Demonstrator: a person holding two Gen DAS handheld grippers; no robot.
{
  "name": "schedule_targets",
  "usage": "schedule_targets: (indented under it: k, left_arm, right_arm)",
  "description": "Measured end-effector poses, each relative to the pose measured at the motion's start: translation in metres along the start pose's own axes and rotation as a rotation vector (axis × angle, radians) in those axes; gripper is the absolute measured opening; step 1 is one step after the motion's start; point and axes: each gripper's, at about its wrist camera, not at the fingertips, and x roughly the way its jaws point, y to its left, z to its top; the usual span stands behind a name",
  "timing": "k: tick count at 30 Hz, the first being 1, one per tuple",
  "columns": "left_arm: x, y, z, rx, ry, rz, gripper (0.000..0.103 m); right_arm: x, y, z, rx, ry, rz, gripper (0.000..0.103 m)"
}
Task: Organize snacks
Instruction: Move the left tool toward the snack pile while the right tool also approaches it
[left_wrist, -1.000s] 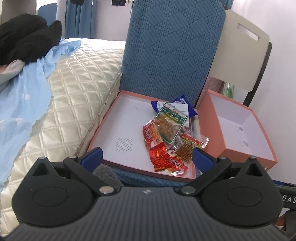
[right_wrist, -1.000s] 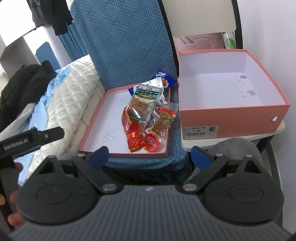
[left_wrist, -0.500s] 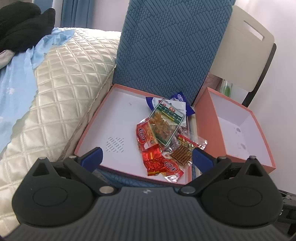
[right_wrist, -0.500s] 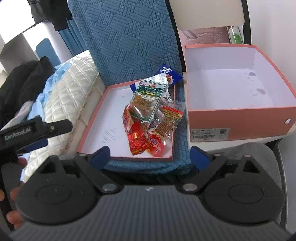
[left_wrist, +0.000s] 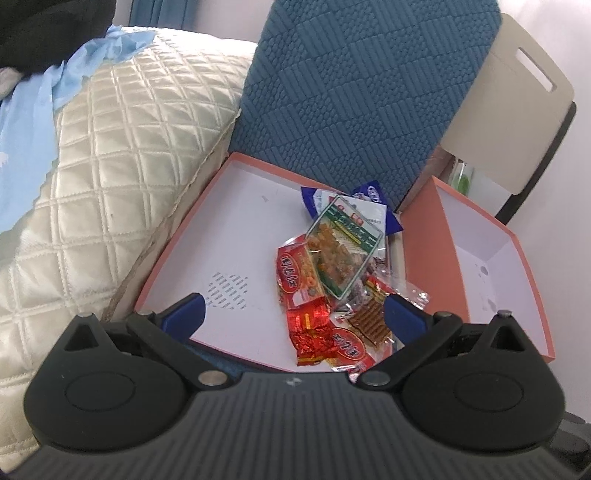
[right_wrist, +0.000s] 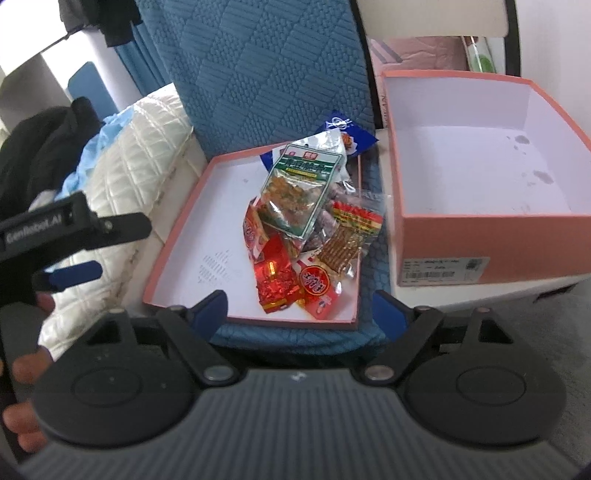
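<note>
Blue packet (right_wrist: 349, 131), perhaps two, under snacks (right_wrist: 299, 192)

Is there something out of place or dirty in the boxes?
Yes. The snack packets lie in a loose heap, overlapping, in the shallow box lid, not in the deep box beside it, which holds no snacks. The deep box's white floor also has a few dark stains.

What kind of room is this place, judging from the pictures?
Probably a bedroom: a cream quilted bed cover lies beside a blue textured chair, with black clothes heaped on the bed.
</note>
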Motion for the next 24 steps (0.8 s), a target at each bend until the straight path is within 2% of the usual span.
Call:
schedule_targets:
  k: [7,9,16,21,24]
  left_arm:
    - [0.031,0.011,0.003,-0.023,0.046,-0.008,0.103]
    - [0.041,0.015,0.005,-0.038,0.06,-0.021,0.103]
    - [0.076,0.018,0.013,-0.068,0.092,-0.082,0.103]
    - [0.104,0.018,0.012,-0.097,0.145,-0.146,0.103]
    - [0.12,0.019,0.01,-0.106,0.18,-0.165,0.102]
  right_arm:
    - [0.025,0.006,0.002,-0.014,0.032,-0.018,0.085]
    - [0.034,0.006,0.002,-0.012,0.046,-0.035,0.078]
    - [0.054,0.009,0.001,-0.021,0.05,-0.087,0.075]
    - [0.069,0.01,0.001,-0.022,0.052,-0.129,0.068]
    - [0.079,0.01,0.002,-0.035,0.043,-0.154,0.068]
